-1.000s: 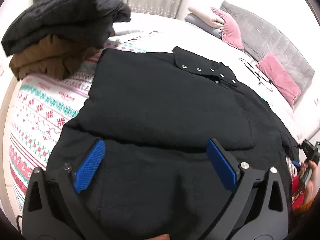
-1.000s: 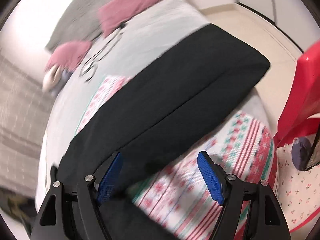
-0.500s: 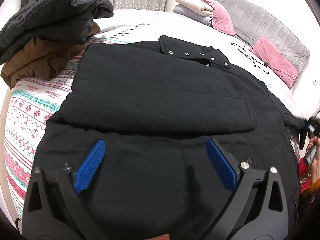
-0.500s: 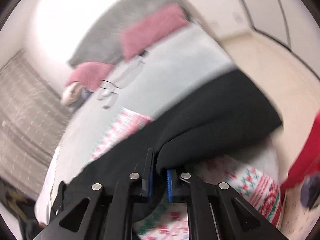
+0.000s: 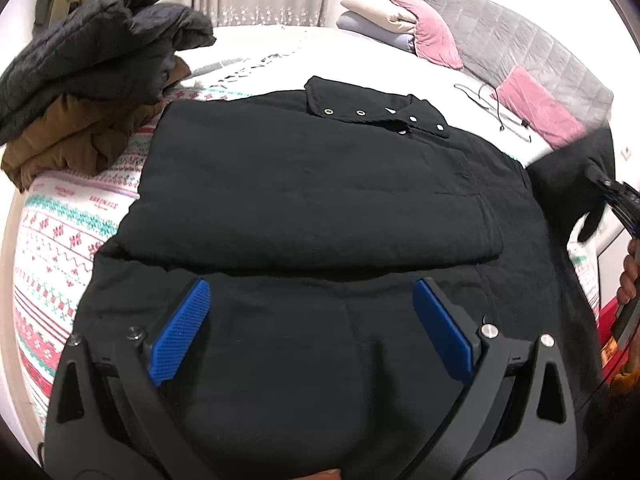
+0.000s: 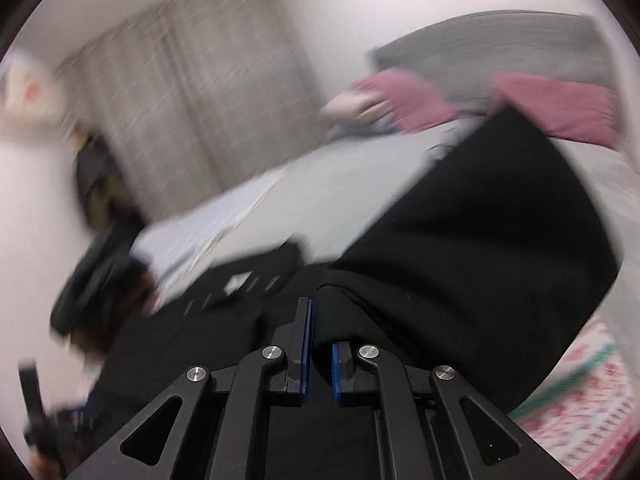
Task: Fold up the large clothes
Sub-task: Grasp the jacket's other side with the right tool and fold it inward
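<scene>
A second ago our right gripper (image 6: 320, 354) hung spread over the black coat (image 5: 320, 184); now its jaws pinch the sleeve (image 6: 480, 248), lifted off the bed (image 5: 56, 236) to swing across. Our left gripper (image 5: 312, 328) hovers low over the hem, jaws spread.

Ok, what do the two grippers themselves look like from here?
Both match: the left gripper and the right gripper have matte black frames with triangular cut-outs and round silver bolt heads at the joints. The pads on the jaws are flat, textured and bright blue. No cables or markings show.
</scene>
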Demonstrator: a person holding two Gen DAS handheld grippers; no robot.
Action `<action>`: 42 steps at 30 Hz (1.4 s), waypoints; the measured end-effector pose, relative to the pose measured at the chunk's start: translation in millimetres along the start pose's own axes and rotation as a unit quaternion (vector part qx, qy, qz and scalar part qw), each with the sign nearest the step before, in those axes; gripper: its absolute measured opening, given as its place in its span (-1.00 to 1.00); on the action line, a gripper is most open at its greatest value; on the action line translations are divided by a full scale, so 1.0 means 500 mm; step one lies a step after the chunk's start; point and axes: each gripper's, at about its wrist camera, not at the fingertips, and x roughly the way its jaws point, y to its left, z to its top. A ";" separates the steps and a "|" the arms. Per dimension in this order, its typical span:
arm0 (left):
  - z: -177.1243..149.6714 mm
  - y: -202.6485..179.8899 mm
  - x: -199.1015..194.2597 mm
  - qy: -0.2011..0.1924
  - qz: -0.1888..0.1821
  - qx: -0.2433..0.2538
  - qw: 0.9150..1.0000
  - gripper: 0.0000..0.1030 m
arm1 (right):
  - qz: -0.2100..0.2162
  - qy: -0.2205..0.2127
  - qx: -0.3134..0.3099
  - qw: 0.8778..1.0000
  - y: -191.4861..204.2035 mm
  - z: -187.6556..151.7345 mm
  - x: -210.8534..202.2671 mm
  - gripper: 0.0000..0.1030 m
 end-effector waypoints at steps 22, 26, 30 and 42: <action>0.104 -0.237 -0.044 0.041 -0.023 0.160 0.986 0.96 | 0.098 0.138 0.130 0.977 -0.097 -0.042 0.057 0.29; 0.113 -0.345 -0.021 0.033 -0.030 0.207 0.977 0.96 | 0.061 0.113 0.242 0.962 -0.208 -0.061 0.037 0.29; 0.103 -0.454 0.039 0.029 -0.026 0.255 0.966 0.96 | 0.031 0.126 0.303 0.944 -0.274 -0.089 0.056 0.20; 0.105 -0.615 0.211 0.049 -0.042 0.267 0.962 0.12 | 0.065 0.112 0.336 0.933 -0.301 -0.090 0.080 -0.48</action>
